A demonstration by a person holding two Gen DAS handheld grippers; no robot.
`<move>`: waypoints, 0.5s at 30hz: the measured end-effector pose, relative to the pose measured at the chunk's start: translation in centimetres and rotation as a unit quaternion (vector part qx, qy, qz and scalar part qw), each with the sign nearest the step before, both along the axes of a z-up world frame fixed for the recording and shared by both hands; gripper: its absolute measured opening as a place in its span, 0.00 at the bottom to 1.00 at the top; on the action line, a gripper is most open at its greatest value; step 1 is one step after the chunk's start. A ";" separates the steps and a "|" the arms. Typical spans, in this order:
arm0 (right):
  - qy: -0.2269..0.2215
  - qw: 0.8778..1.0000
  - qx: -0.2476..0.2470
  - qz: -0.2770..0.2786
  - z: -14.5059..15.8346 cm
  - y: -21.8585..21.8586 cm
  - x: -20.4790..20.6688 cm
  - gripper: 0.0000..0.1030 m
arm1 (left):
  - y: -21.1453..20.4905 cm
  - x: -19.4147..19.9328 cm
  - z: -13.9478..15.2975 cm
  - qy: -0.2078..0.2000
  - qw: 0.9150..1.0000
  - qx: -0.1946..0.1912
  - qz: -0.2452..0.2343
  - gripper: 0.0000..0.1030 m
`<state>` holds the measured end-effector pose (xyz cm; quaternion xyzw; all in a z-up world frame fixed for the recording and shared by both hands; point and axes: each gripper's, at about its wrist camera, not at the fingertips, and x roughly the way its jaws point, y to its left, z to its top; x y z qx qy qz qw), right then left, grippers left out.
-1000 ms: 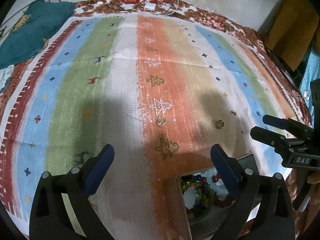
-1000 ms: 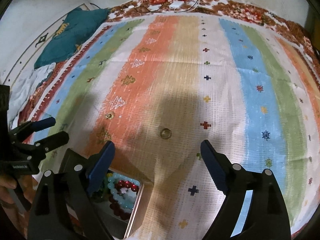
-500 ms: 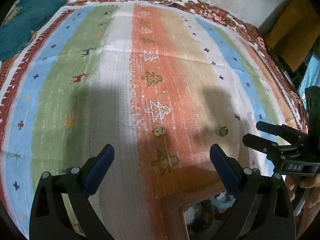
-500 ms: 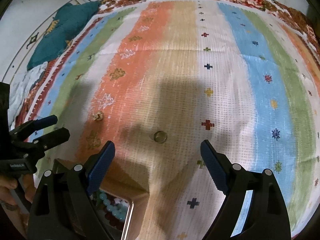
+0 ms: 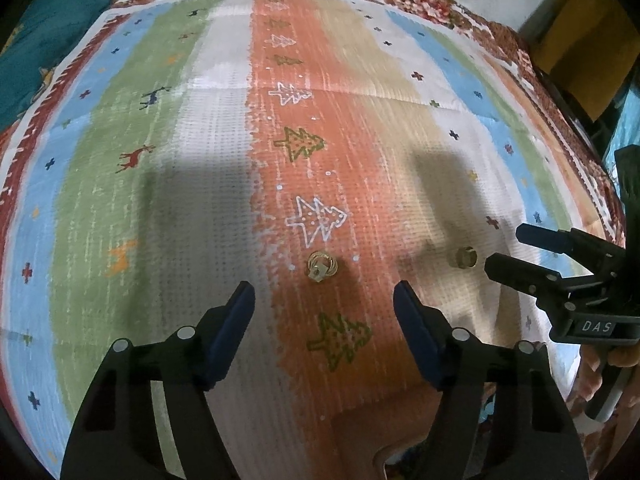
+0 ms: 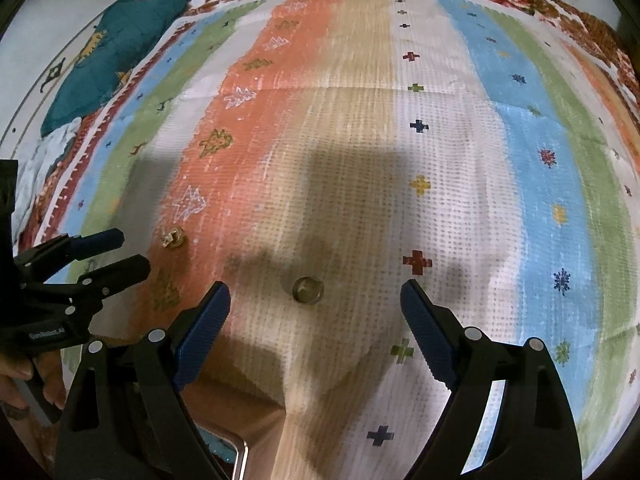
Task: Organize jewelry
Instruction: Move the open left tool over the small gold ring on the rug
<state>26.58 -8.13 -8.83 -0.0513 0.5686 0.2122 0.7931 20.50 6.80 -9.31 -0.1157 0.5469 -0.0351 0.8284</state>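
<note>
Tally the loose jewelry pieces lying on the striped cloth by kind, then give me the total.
Gold ring with a mounted setting: 1
Plain gold band ring: 1
Total: 2

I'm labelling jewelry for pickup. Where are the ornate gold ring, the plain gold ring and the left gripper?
ornate gold ring [image 5: 321, 265], left wrist view, on its decorated top.
plain gold ring [image 6: 307, 289], right wrist view, on its band.
left gripper [image 5: 324, 304], left wrist view, midway between its closing fingers.
</note>
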 end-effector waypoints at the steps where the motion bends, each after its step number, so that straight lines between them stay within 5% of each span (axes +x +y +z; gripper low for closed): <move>1: 0.000 1.000 -0.001 0.001 0.0 0.1 0.0 0.85 | 0.0 0.1 -0.1 0.001 1.000 0.001 -0.001 0.67; 7: 0.002 1.000 -0.007 0.007 -0.6 0.6 0.3 0.84 | -0.1 0.9 -0.8 0.009 1.000 0.010 -0.008 0.61; 15: 0.016 1.000 -0.019 0.012 -1.9 1.1 0.8 0.70 | -0.4 1.6 -1.4 0.015 1.000 0.016 -0.018 0.56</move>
